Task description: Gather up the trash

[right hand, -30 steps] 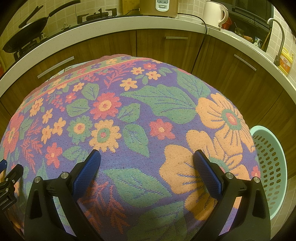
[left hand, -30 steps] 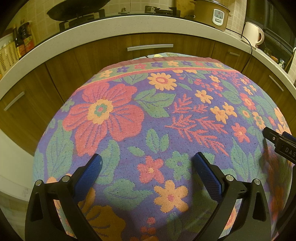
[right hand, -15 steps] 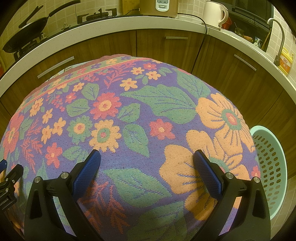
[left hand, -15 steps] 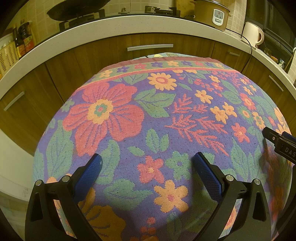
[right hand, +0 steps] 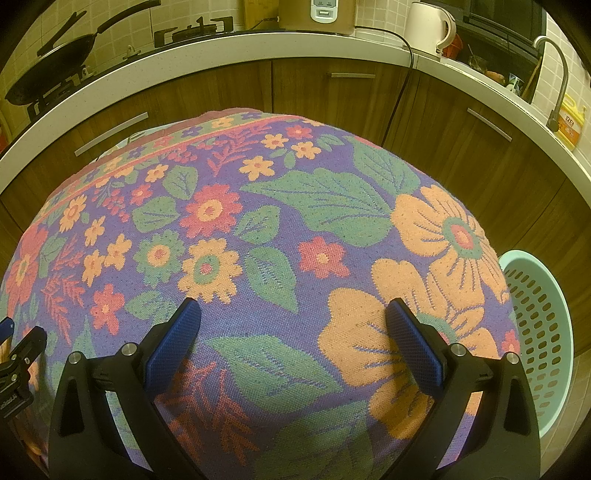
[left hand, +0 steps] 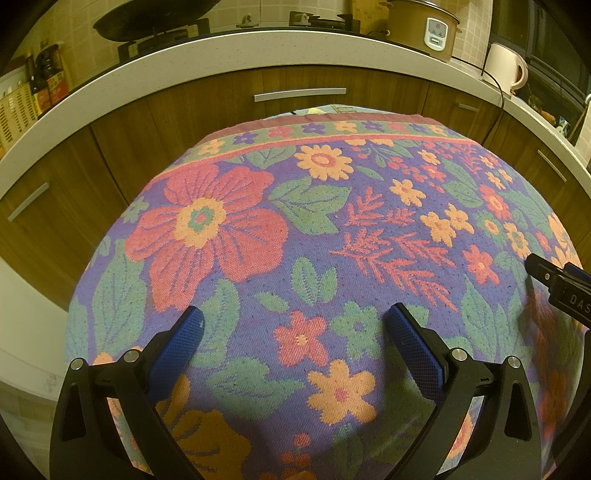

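Note:
A table covered by a purple floral cloth (left hand: 295, 240) (right hand: 258, 258) fills both views; I see no piece of trash on it. My left gripper (left hand: 295, 321) hovers open over the near part of the cloth, nothing between its blue pads. Over the cloth's right side, my right gripper (right hand: 293, 312) is open and holds nothing. A mint-green perforated basket (right hand: 543, 332) stands on the floor off the table's right edge. Part of the right gripper shows at the right edge of the left wrist view, and part of the left gripper at the left edge of the right wrist view.
Wooden cabinets (left hand: 303, 96) under a white counter (left hand: 258, 48) curve behind the table. On the counter are a wok (right hand: 40, 70), a rice cooker (left hand: 428, 26), a white kettle (right hand: 430, 26) with a hanging cord, and a tap (right hand: 557, 74).

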A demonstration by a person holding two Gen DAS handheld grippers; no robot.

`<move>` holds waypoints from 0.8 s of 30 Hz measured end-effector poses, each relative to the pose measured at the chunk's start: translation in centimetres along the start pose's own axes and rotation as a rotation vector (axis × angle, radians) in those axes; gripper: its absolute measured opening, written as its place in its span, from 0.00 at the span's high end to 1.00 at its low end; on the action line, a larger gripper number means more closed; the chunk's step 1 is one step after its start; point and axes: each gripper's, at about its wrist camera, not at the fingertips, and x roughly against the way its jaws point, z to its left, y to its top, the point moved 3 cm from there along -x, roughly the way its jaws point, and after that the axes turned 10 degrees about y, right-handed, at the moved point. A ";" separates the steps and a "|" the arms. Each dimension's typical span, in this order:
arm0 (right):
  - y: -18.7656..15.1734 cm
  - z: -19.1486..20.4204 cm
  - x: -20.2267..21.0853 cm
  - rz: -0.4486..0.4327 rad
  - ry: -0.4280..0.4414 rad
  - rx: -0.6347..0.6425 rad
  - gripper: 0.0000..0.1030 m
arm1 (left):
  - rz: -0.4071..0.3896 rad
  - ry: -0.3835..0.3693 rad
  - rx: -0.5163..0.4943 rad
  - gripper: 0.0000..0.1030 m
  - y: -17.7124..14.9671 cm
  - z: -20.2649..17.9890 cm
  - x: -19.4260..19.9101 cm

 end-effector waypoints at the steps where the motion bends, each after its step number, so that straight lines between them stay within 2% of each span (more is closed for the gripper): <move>1: 0.0 0.0 0.0 0.000 0.000 0.000 0.07 | 0.000 0.000 0.000 0.06 0.0 0.0 0.0; 24: 0.0 -0.1 0.0 0.000 0.000 -0.001 0.07 | 0.000 0.005 0.002 0.07 -0.1 0.1 0.1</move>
